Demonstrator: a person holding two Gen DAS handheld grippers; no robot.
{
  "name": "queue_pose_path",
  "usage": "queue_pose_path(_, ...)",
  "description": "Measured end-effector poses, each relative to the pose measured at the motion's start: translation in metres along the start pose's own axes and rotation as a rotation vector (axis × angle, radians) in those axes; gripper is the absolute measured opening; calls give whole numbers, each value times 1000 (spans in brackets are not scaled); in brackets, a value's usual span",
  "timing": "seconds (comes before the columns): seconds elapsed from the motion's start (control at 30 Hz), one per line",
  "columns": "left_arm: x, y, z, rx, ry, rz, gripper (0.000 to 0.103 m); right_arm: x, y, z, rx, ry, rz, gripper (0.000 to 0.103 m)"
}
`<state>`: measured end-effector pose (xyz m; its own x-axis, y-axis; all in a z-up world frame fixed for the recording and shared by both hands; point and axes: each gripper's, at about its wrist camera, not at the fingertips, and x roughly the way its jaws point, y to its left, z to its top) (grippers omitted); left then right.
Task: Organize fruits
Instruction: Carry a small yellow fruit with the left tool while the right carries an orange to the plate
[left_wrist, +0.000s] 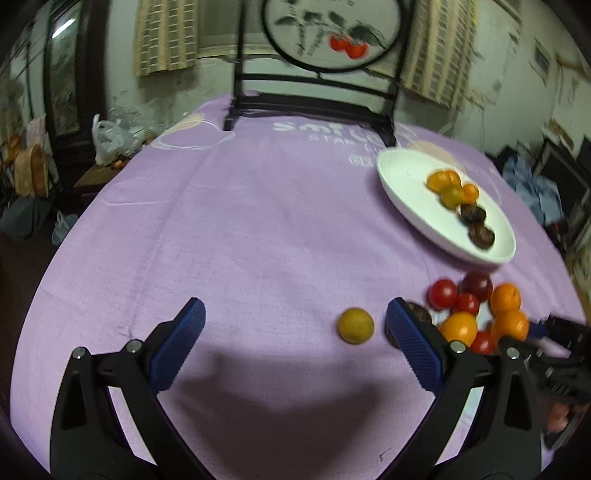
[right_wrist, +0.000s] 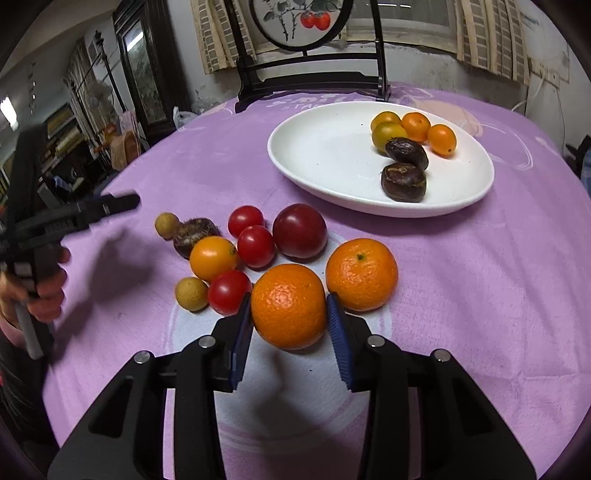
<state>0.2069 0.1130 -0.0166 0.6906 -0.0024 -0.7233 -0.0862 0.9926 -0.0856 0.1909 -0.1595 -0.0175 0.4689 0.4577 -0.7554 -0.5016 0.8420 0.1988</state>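
A white oval plate (right_wrist: 325, 162) holds several small orange and yellow fruits (right_wrist: 415, 125) and two dark chestnuts (right_wrist: 403, 181). In front of it lies a pile: cherry tomatoes (right_wrist: 255, 245), a dark plum (right_wrist: 300, 230), two mandarins, longans and a chestnut. My right gripper (right_wrist: 290, 314) has its blue pads on both sides of the near mandarin (right_wrist: 289, 306). My left gripper (left_wrist: 295, 325) is open and empty, a yellow-brown longan (left_wrist: 355, 326) lying between its fingers near the right one. The plate (left_wrist: 406, 177) and pile (left_wrist: 476, 310) lie to its right.
A purple cloth (right_wrist: 480, 277) covers the round table. A dark wooden chair (right_wrist: 310, 77) stands at the far edge behind the plate. The left gripper and the hand holding it (right_wrist: 44, 236) show at the left of the right wrist view. Room clutter lies beyond the left edge.
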Motion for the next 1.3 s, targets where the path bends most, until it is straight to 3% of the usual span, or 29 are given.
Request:
queue_pose_path(0.07,3,-8,-3,48,12,-1,98,-2,0,0,-1,-5,-12,40)
queue_pose_path(0.23,13,-28,-10,152,51,-16,75,-4,4,0,-12,-8,-20,40)
queue_pose_path(0.5,32,-34,-14,178,106,-22,45,-5,3,1,-15,-12,-26,40)
queue_pose_path(0.77,41,-37,-13,192,108,-19,36,-8,4,2,-16,-23,-29,40)
queue_pose_path(0.83,41,-39,-14,200,103,-27,27,-8,4,2,-15,-26,-28,40)
queue_pose_path(1.03,33,-39,-14,186,92,-34,27,-18,2,4,-8,-69,-5,40)
queue_pose_path(1.2,13,-38,2,97,9,-99,27,-32,-8,17,26,-176,-7,40)
queue_pose_path(1.3,7,-57,19,82,-31,-155,27,-34,-23,30,74,-242,-37,40)
